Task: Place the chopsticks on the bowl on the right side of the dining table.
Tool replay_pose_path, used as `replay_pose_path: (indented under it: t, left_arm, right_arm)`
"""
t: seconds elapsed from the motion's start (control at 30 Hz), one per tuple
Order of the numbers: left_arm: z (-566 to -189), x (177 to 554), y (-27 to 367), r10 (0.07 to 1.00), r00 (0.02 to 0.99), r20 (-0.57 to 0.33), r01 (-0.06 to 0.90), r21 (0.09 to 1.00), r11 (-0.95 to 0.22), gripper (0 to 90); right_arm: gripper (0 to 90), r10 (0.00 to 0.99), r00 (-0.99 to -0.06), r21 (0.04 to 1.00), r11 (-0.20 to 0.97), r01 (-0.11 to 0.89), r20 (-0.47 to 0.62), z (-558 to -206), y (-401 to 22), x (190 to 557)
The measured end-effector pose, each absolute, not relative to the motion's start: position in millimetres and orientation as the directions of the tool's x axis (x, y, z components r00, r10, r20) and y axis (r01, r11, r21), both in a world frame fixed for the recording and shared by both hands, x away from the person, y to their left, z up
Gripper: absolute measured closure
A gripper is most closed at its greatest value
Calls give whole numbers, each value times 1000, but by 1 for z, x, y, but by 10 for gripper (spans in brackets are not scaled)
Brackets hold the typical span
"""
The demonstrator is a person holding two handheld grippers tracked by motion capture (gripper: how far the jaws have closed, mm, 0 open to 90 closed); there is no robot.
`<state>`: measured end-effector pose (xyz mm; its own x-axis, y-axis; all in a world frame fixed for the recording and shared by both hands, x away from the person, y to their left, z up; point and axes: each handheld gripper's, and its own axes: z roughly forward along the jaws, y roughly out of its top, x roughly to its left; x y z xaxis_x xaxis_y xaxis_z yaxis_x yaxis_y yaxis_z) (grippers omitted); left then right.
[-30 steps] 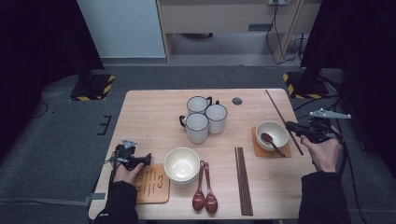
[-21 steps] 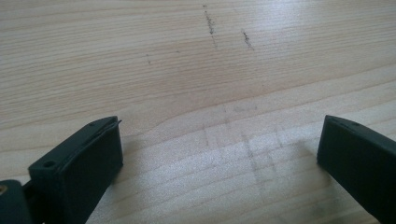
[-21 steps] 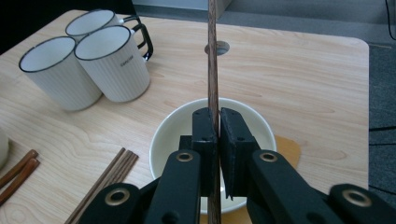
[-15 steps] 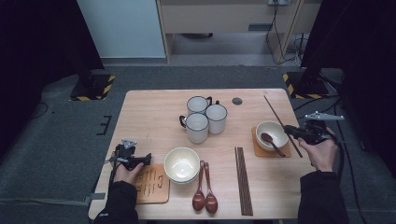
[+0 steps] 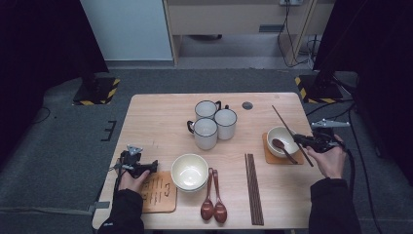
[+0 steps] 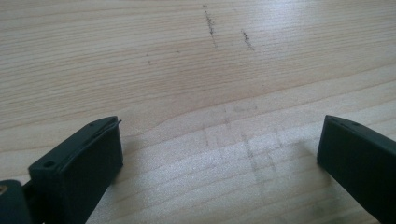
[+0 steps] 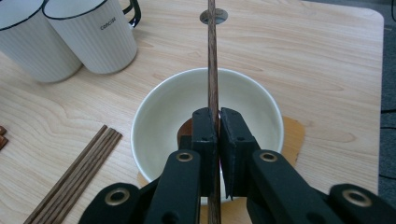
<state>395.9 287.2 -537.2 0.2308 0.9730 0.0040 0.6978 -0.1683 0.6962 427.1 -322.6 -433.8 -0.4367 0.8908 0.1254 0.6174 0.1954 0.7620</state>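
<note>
My right gripper (image 7: 215, 122) (image 5: 298, 141) is shut on a dark wooden chopstick (image 7: 213, 60) (image 5: 285, 123), which runs away from me over a white bowl (image 7: 252, 100) (image 5: 273, 134). That bowl holds a brown spoon (image 5: 282, 147) and sits on an orange coaster (image 7: 293, 135) (image 5: 268, 155) at the table's right. My left gripper (image 6: 219, 154) (image 5: 152, 166) rests low on the table at the left front, jaws wide open with bare wood between them.
Three white mugs (image 5: 213, 123) (image 7: 65, 32) stand mid-table. A larger white bowl (image 5: 189, 171), two brown spoons (image 5: 213, 204) and a bundle of chopsticks (image 5: 253, 187) (image 7: 74, 177) lie near the front. A wooden coaster (image 5: 158, 191) sits by my left hand. A dark round disc (image 5: 247, 105) lies at the back.
The right gripper has sunk a little with the chopstick, closer over the right bowl. The left gripper has stayed put.
</note>
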Motion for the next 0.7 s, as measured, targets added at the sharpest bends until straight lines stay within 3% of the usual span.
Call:
replay_pose_path:
  t: [0.7]
  left_arm:
    - [-537, 396, 287, 973, 231, 4, 698, 696, -168, 0]
  right_arm:
    - [851, 891, -447, 715, 261, 648, 80, -456, -314, 434]
